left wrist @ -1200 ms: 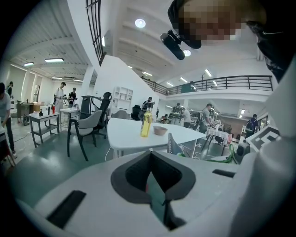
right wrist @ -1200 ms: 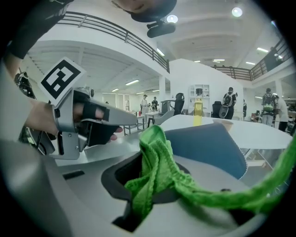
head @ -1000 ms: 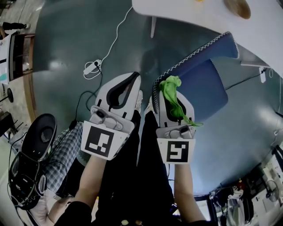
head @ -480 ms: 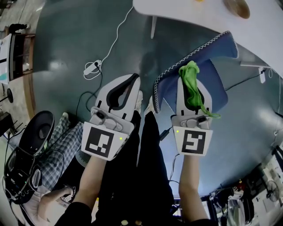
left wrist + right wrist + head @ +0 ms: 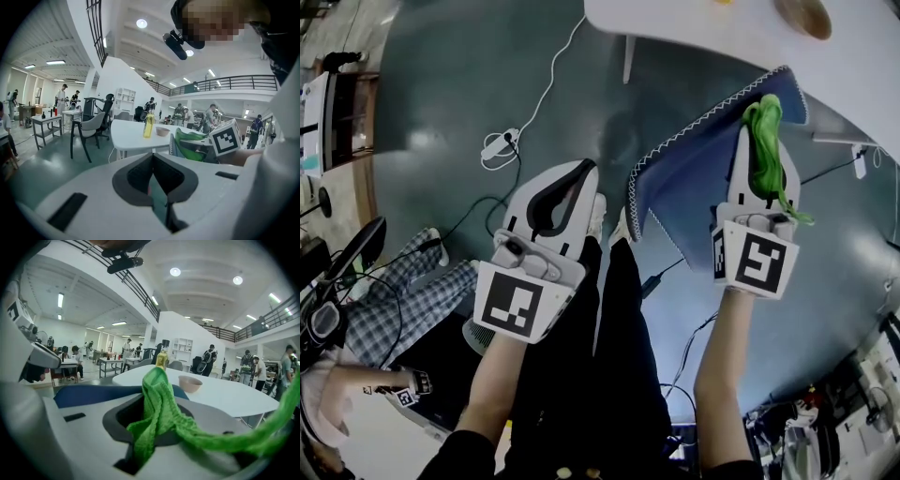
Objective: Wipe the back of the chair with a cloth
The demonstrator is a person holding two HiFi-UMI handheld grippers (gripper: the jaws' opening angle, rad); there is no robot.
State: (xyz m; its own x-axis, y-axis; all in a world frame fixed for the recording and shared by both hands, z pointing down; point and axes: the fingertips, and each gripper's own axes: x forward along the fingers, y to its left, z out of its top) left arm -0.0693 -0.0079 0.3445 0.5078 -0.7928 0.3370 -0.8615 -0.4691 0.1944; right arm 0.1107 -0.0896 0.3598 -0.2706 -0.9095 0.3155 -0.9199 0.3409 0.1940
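Note:
The blue chair back [image 5: 694, 173] with a zigzag white edge stands below me, right of centre in the head view. My right gripper [image 5: 761, 117] is shut on a green cloth [image 5: 762, 141] and its tip lies at the chair's top right corner. In the right gripper view the cloth [image 5: 159, 413] hangs out of the closed jaws, with the blue chair back [image 5: 93, 393] just beyond. My left gripper [image 5: 578, 172] hangs left of the chair, shut with nothing in it, apart from the chair. In the left gripper view its jaws meet [image 5: 152, 161].
A white table [image 5: 750, 33] with a tan bowl [image 5: 803, 16] stands beyond the chair. A white power strip [image 5: 497, 145] and cable lie on the grey floor at left. A seated person in a checked shirt [image 5: 384, 309] is at lower left.
My right gripper has carried the green cloth from the chair's left edge up and right to its top right corner. The left gripper has stayed put.

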